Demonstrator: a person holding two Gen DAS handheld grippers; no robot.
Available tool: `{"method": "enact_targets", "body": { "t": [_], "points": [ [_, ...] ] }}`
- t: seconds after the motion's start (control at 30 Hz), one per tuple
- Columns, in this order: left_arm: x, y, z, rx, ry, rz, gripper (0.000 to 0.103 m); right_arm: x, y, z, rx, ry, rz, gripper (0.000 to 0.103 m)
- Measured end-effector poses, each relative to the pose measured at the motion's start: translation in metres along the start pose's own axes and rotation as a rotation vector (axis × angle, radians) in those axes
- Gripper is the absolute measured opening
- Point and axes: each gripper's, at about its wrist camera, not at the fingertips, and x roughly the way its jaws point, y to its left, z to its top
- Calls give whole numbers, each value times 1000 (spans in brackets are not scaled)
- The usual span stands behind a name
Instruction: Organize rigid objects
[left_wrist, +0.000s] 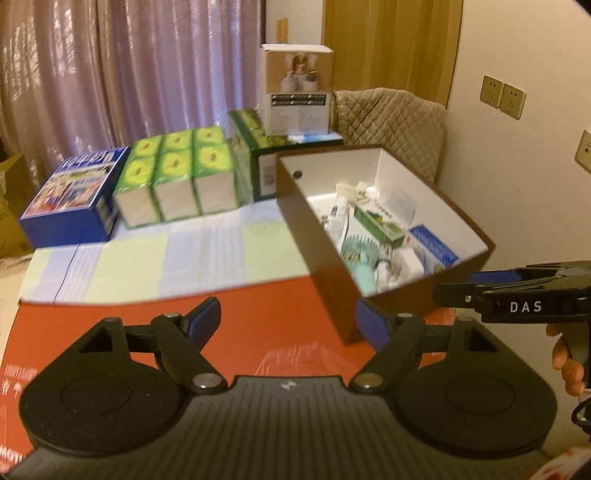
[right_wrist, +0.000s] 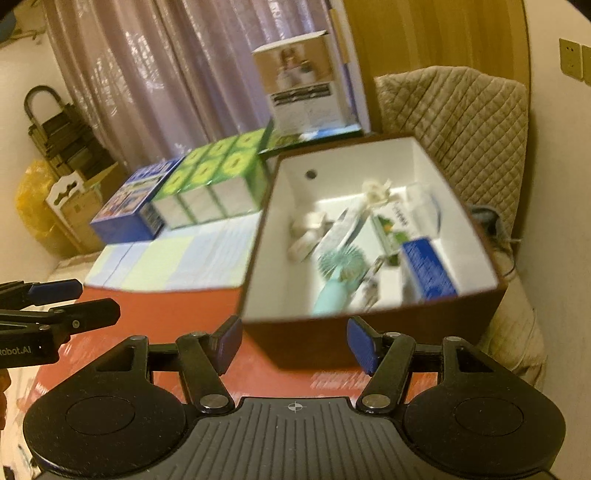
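A brown box with a white inside stands on a red surface. It holds several small things, among them a teal brush, a green-and-white carton and a blue-and-white carton. My left gripper hangs open and empty over the red surface, left of the box's near corner. From the right edge my right gripper reaches in beside the box. In the right wrist view the right gripper is open just short of the box's near wall, and its pads do not touch it. The left gripper shows at the left edge.
Behind the box stand a blue carton, a green pack of cubes, and a dark green box with a white box on it. A checked cloth covers the table. A quilted chair stands by the wall. A hand holds the right gripper.
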Motion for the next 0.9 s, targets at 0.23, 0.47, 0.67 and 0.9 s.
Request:
{"method": "enact_targets", "body": {
  "t": [0.23, 0.47, 0.67, 0.9],
  "points": [
    [-48, 24, -49, -41, 27, 15, 77, -21, 57, -45, -34, 35, 30, 60],
    [-94, 42, -97, -81, 53, 16, 77, -45, 107, -90, -64, 53, 52, 60],
    [-125, 53, -130, -93, 64, 19, 77, -63, 137, -124, -82, 62, 57, 60],
    [-151, 60, -159, -102, 74, 19, 77, -80, 164, -153, -97, 63, 64, 60]
  ]
}}
